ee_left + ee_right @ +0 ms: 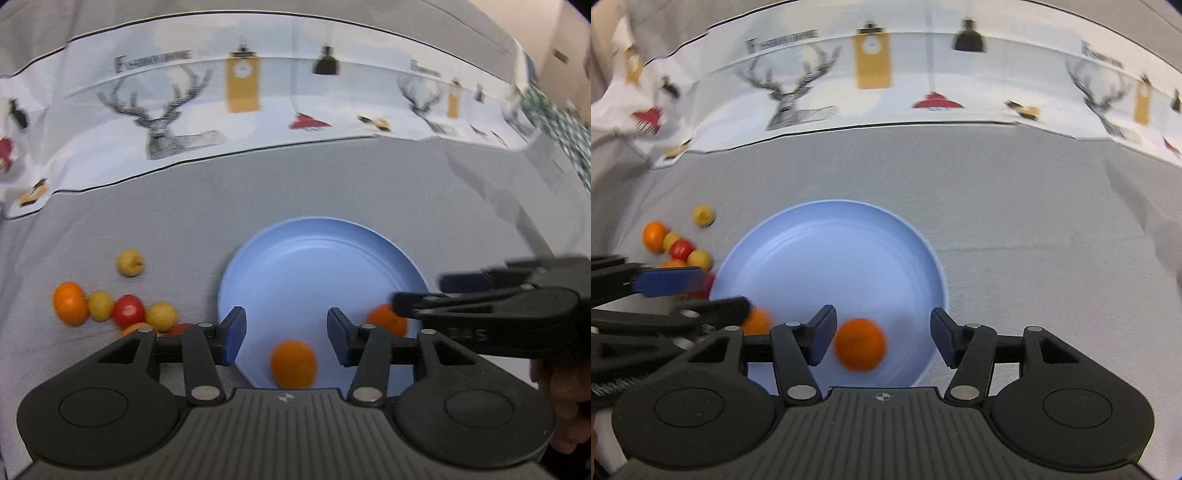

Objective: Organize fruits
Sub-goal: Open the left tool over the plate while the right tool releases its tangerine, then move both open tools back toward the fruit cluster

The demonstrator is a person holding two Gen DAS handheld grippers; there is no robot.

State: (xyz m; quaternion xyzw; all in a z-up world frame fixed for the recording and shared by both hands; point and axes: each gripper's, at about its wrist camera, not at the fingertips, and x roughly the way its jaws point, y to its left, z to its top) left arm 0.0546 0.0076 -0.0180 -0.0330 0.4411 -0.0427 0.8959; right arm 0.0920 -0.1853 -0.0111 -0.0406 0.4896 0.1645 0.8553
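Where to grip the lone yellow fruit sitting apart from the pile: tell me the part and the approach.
Grip the lone yellow fruit across its round middle, coming from above. It is ball-shaped and stands clear of the pile on the grey cloth, leaving room for a finger either side.

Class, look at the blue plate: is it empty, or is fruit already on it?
Not empty. The blue plate holds two oranges near its front edge, one between the right gripper's open jaws, the other to its left.
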